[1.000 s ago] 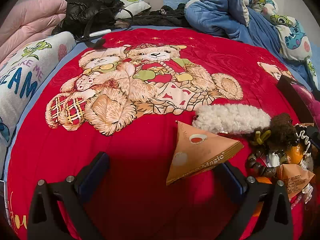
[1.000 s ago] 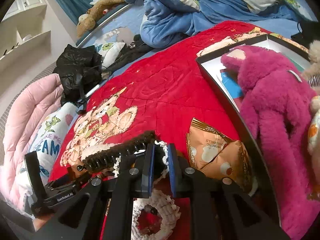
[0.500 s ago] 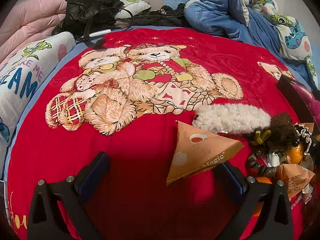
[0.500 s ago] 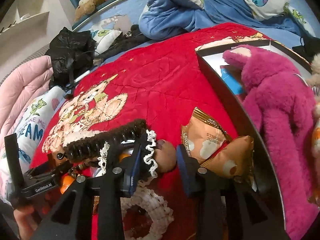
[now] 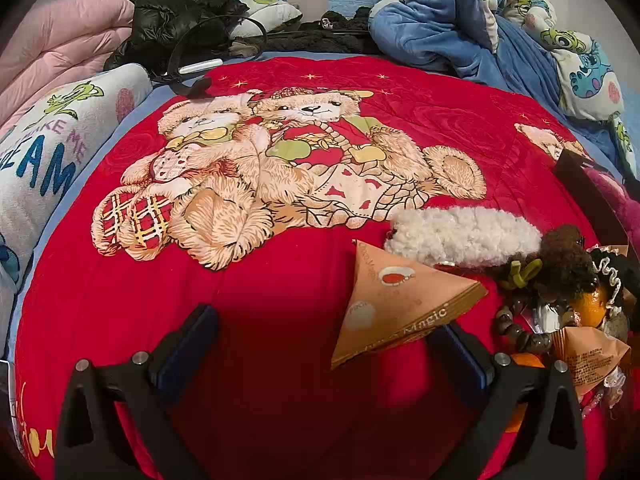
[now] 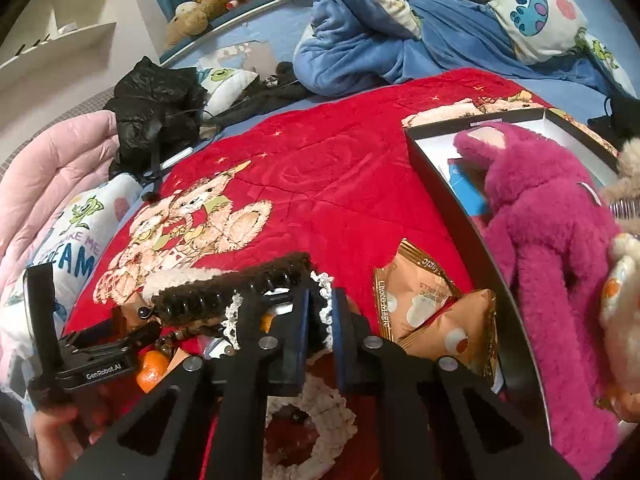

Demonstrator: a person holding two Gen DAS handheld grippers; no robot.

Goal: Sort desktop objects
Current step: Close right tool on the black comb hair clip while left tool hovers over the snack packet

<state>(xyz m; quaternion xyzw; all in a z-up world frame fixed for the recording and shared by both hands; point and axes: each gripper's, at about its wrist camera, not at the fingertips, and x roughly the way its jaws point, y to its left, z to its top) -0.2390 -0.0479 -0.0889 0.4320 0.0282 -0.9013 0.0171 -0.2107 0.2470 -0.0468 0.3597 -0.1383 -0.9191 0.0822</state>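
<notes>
Since the frame half a second earlier, the right gripper (image 6: 320, 320) is being seen clenched again on the black lace-trimmed hair tie (image 6: 320, 308), above the near pile of accessories. The left gripper (image 5: 320, 344) is being held released over the red teddy-bear quilt (image 5: 280, 300), its right finger (image 5: 460, 352) just beside the triangular Choco Magic packet (image 5: 392, 304). Two more packets (image 6: 432, 312) are lying beside the black box (image 6: 480, 240).
</notes>
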